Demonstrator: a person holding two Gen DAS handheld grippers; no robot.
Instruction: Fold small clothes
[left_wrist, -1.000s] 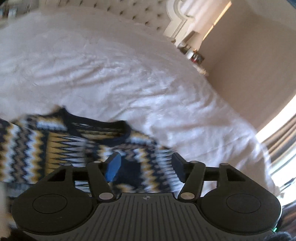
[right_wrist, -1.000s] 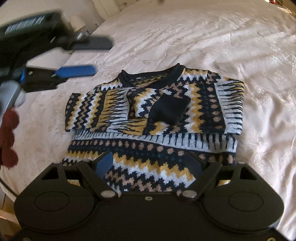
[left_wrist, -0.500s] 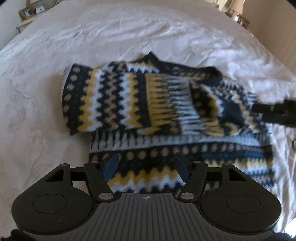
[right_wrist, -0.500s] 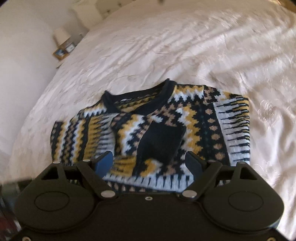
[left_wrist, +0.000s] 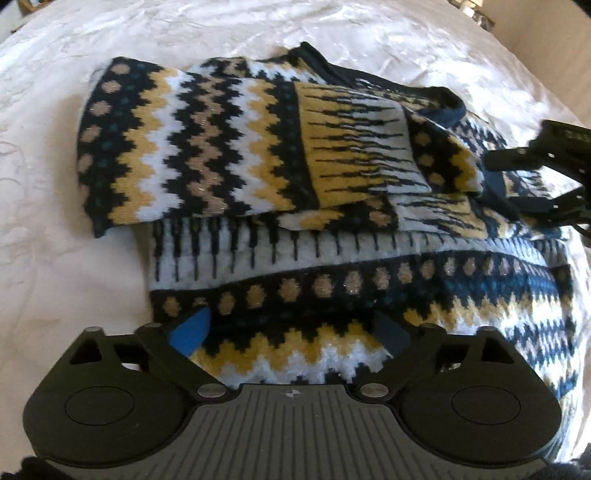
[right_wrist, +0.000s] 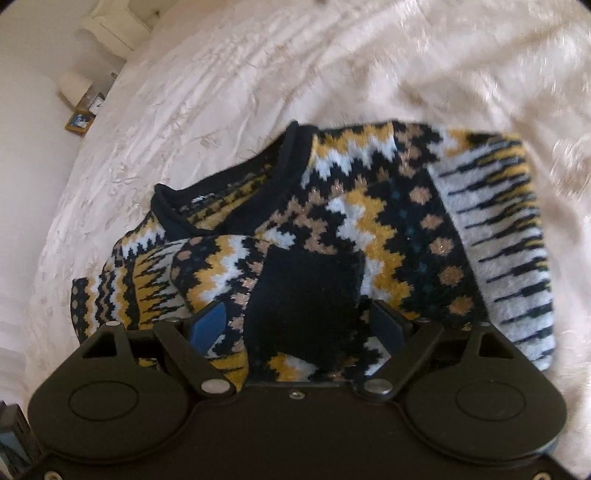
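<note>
A small knitted sweater (left_wrist: 229, 155) in navy, yellow, white and tan zigzags lies on the bed, both sleeves folded across its chest. My left gripper (left_wrist: 291, 328) is open, low over the sweater's bottom hem near its left corner. My right gripper (right_wrist: 299, 321) is open, right above the navy cuff (right_wrist: 306, 295) of a folded sleeve in the sweater's middle. The right gripper also shows in the left wrist view (left_wrist: 539, 177) at the sweater's right side. The sweater's collar (right_wrist: 221, 199) points away from me.
The sweater lies on a cream, wrinkled bedspread (left_wrist: 55, 240) that spreads all around it. A nightstand with a lamp and a small picture frame (right_wrist: 79, 122) stands beyond the bed's far left edge.
Both grippers have moved in and down toward the sweater. The left one swung from the bed's far side to the hem. The right one went from the hem up to the folded sleeves.
</note>
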